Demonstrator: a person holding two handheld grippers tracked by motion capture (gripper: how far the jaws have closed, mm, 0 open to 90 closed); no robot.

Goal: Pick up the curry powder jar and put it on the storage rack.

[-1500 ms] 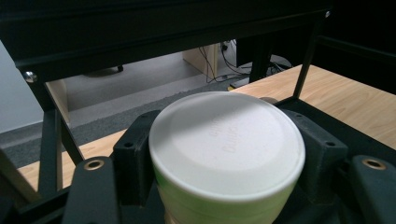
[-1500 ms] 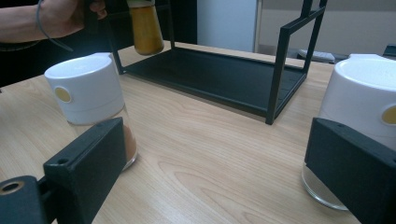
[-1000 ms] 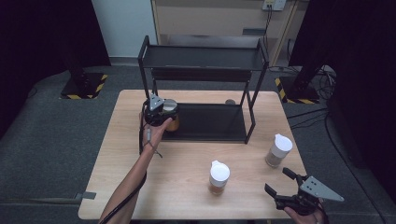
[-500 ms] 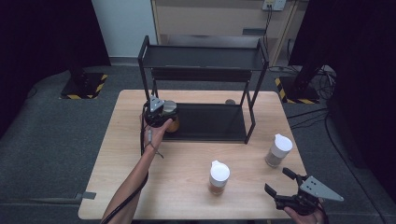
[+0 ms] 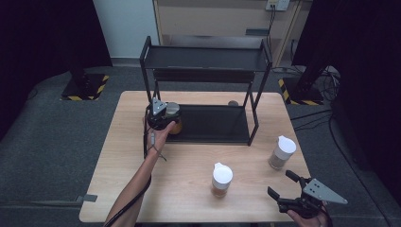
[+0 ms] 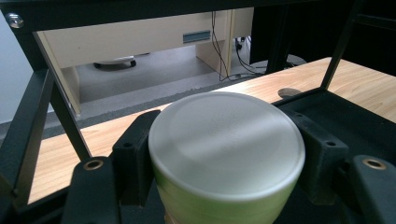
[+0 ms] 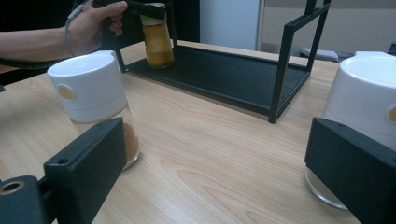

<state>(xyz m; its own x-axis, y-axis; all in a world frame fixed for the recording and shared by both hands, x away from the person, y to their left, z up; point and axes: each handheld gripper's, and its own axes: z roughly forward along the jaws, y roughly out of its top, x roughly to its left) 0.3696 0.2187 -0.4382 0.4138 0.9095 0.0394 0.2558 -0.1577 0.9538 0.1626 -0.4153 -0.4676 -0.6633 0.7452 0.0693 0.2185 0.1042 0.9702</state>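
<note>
A jar of orange powder (image 5: pixel 175 126) with a silver lid (image 6: pixel 226 140) stands upright at the left end of the black rack's lower shelf (image 5: pixel 213 125). My left gripper (image 5: pixel 166 115) is shut on it just under the lid, one pad on each side (image 6: pixel 135 140). In the right gripper view the same jar (image 7: pixel 158 39) has its base at the shelf; whether it rests there I cannot tell. My right gripper (image 5: pixel 280 183) stays open near the table's front right corner, level with the table. Nothing is between its jaws.
Two white-capped jars stand on the wooden table (image 5: pixel 189 170): one front centre (image 5: pixel 222 178), one at the right (image 5: pixel 282 152). In the right gripper view they flank its jaws (image 7: pixel 91 93) (image 7: pixel 369 98). The rack's upper shelf (image 5: pixel 205 59) overhangs the lower one.
</note>
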